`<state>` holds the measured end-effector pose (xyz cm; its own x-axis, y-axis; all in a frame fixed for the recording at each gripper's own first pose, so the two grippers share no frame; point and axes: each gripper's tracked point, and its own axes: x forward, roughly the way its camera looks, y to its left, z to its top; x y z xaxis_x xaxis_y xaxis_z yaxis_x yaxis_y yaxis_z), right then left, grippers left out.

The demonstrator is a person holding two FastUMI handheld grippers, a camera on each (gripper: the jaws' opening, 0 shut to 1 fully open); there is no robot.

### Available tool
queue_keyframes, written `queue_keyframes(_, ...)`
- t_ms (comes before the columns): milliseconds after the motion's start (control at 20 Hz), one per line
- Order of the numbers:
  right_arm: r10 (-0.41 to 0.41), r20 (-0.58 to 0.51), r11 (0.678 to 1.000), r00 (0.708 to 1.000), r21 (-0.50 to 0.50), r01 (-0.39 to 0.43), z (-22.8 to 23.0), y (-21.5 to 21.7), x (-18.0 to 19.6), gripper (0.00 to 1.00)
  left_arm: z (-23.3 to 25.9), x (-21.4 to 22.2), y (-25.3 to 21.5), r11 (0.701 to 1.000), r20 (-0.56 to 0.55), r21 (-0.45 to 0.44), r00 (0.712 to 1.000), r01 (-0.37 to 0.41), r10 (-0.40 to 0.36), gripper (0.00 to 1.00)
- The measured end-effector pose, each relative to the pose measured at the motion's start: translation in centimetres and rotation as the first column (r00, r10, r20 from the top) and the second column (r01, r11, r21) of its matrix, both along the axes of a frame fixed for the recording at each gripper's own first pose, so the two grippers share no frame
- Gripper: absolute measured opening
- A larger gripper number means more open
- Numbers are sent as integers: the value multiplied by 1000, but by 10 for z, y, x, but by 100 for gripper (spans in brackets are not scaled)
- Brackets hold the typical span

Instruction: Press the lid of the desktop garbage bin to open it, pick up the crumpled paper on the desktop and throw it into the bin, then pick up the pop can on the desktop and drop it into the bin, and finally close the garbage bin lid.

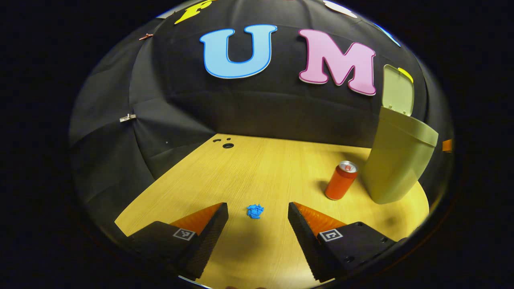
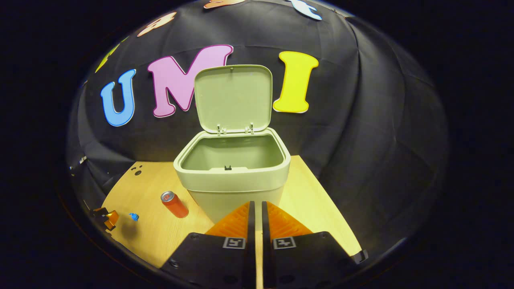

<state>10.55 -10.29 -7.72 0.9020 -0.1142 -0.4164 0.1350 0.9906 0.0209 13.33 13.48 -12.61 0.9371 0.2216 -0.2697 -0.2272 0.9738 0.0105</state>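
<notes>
A blue crumpled paper (image 1: 255, 211) lies on the wooden desktop (image 1: 257, 168), just ahead of and between the fingers of my left gripper (image 1: 258, 212), which is open and above it. An orange pop can (image 1: 341, 180) stands upright to the right, beside the pale green bin (image 1: 399, 162). In the right gripper view the bin (image 2: 233, 176) has its lid (image 2: 233, 98) standing upright and open. My right gripper (image 2: 257, 210) is shut on nothing, in front of the bin. The can (image 2: 174, 204) and paper (image 2: 134, 217) sit to its left, near the left gripper (image 2: 105, 216).
The desktop (image 2: 152, 228) has small holes (image 1: 227, 145) near its far left corner. Black cloth walls close in behind and on both sides. The desk's right edge (image 2: 321, 200) runs close beside the bin.
</notes>
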Motion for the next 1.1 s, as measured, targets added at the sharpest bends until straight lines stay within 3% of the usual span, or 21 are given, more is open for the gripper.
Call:
queue_keyframes(50, -8, -9, 1000, 1000, 6, 8, -4, -3, -1, 10, -7, 8, 4, 1000, -19, -1, 1000, -7, 7, 96)
queue_keyframes(100, -8, -24, 1000, 1000, 12, 8, -10, -4, -3, 22, -14, 15, 6, 1000, -36, -11, 999, -7, 7, 96)
queue_keyframes(150, -6, -35, 1000, 999, 19, 7, -14, -4, -3, 22, -19, 23, 6, 1000, -45, -26, 999, -4, 3, 96)
queue_keyframes(300, -16, -55, 1000, 998, 10, 16, -27, -10, -8, 72, -36, 45, 6, 998, -75, -60, 997, 3, -8, 96)
queue_keyframes(400, -25, -67, 1000, 997, 0, 25, -33, -12, -10, 96, -52, 58, 11, 996, -107, -87, 994, -16, 6, 96)
queue_keyframes(600, -20, -102, 1000, 995, -9, 19, -49, -10, -14, 100, -79, 78, 18, 992, -169, -110, 985, -61, 42, 96)
queue_keyframes(950, -14, -162, 1000, 987, 15, 16, -74, -6, -20, 100, -105, 94, 22, 995, -252, -61, 966, -81, 63, 96)
queue_keyframes(1100, -25, -175, 999, 984, 15, 28, -80, -7, -21, 100, -105, 99, 24, 992, -236, -66, 968, -106, 88, 97)
